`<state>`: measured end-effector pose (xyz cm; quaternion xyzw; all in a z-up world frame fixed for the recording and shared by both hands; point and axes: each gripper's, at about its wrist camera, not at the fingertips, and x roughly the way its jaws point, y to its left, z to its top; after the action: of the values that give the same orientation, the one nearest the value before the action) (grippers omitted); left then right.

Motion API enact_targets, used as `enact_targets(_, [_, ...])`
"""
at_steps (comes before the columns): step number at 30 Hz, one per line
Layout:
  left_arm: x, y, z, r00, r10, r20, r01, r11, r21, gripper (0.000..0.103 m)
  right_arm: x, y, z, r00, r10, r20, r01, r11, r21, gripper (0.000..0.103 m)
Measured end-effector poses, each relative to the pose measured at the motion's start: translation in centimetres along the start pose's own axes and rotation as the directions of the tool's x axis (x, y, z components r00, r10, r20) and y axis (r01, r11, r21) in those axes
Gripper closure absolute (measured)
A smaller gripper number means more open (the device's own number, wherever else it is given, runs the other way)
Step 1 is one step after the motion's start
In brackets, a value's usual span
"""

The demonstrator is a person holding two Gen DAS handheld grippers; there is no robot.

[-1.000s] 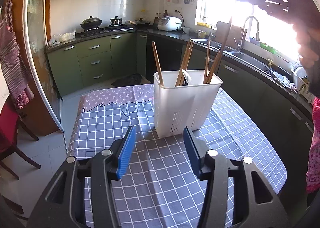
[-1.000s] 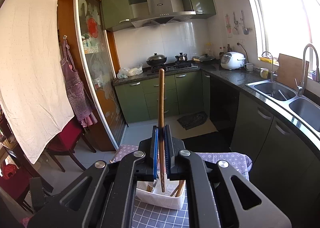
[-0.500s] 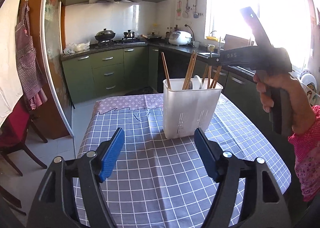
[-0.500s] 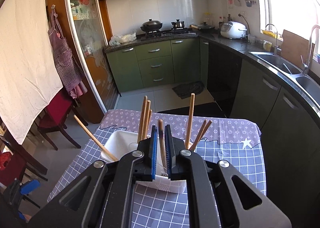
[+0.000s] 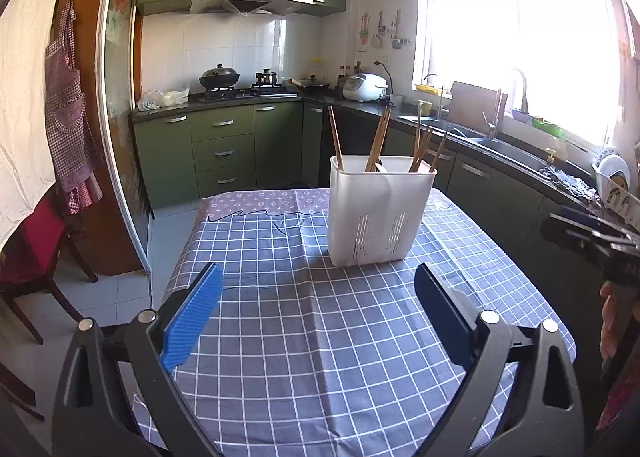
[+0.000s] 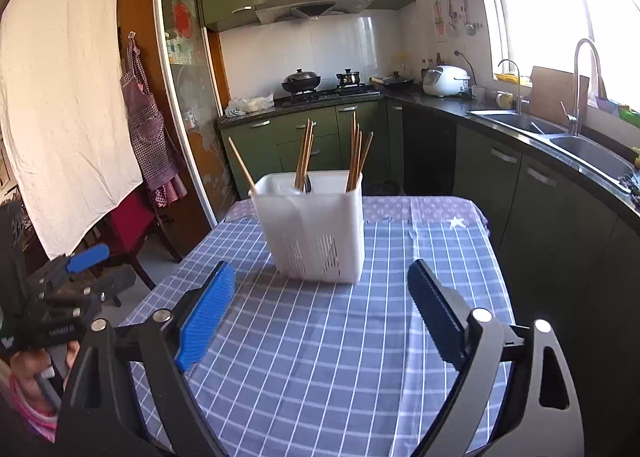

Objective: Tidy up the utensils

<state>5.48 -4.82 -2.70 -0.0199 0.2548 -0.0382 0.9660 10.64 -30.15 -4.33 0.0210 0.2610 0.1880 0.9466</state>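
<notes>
A white slotted utensil holder point(image 5: 380, 217) point(image 6: 316, 229) stands upright on the blue checked tablecloth point(image 5: 304, 357) point(image 6: 320, 345). Several wooden chopsticks point(image 5: 378, 141) point(image 6: 304, 153) stick up out of it. My left gripper point(image 5: 317, 269) hovers over the cloth short of the holder; its jaws are opening wide and nothing is between them. My right gripper point(image 6: 320, 267) faces the holder from the other side, also opening, with nothing between its jaws. Each gripper shows at the edge of the other's view, the right gripper point(image 5: 592, 233) and the left gripper point(image 6: 68, 285).
The table's far edge lies just behind the holder. A red chair point(image 5: 36, 241) stands left of the table. Green cabinets with a sink counter point(image 6: 560, 133) run along the right. A hand point(image 5: 612, 321) holds the right gripper.
The right gripper came down from above the holder, let its chopstick go into it, opened and drew back. The left gripper opened wider and backed away from the holder.
</notes>
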Motion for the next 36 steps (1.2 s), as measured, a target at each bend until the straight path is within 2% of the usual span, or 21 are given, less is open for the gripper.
enact_targets(1, [-0.3,0.0,-0.3,1.000,-0.002,0.000,0.002,1.000,-0.001,0.008,-0.8,0.0,-0.9,1.000,-0.008,0.007,0.008,1.000,0.001,0.005])
enact_targets(7, [-3.0,-0.3,-1.2,0.999,0.035,0.017,-0.035,0.999,0.007,0.007,-5.3,0.8,-3.1,0.997,-0.037,0.069,0.036,0.999,0.008,0.005])
enact_targets(11, [-4.9,0.0,-1.2,0.997,0.070,0.031,-0.070,0.998,-0.003,0.007,-7.8,1.9,-2.9,0.988,-0.075,0.133,0.079,0.997,-0.019,0.005])
enact_targets(15, [-5.8,0.6,-1.1,0.995,0.095,0.039,-0.095,0.995,-0.008,0.007,-9.1,2.5,-2.5,0.983,-0.097,0.158,0.103,0.994,-0.029,0.005])
enact_targets(21, [-5.9,1.1,-1.4,0.993,0.112,0.027,-0.112,0.994,-0.012,0.007,-8.8,2.9,-2.3,0.983,-0.110,0.145,0.118,0.992,-0.043,0.005])
enact_targets(26, [-5.4,1.5,-1.8,0.996,0.087,-0.005,-0.087,0.996,-0.034,0.007,-8.0,3.0,-2.0,0.986,-0.104,0.129,0.112,0.992,-0.050,0.005])
enact_targets(30, [-5.6,1.5,-1.8,0.993,0.119,0.000,-0.119,0.993,-0.025,0.007,-7.6,3.1,-2.0,0.988,-0.095,0.119,0.102,0.993,-0.056,0.005])
enact_targets(36, [-5.8,1.4,-1.8,0.994,0.106,0.003,-0.105,0.994,-0.025,0.007,-7.3,3.1,-1.9,0.990,-0.086,0.113,0.093,0.994,-0.055,0.005])
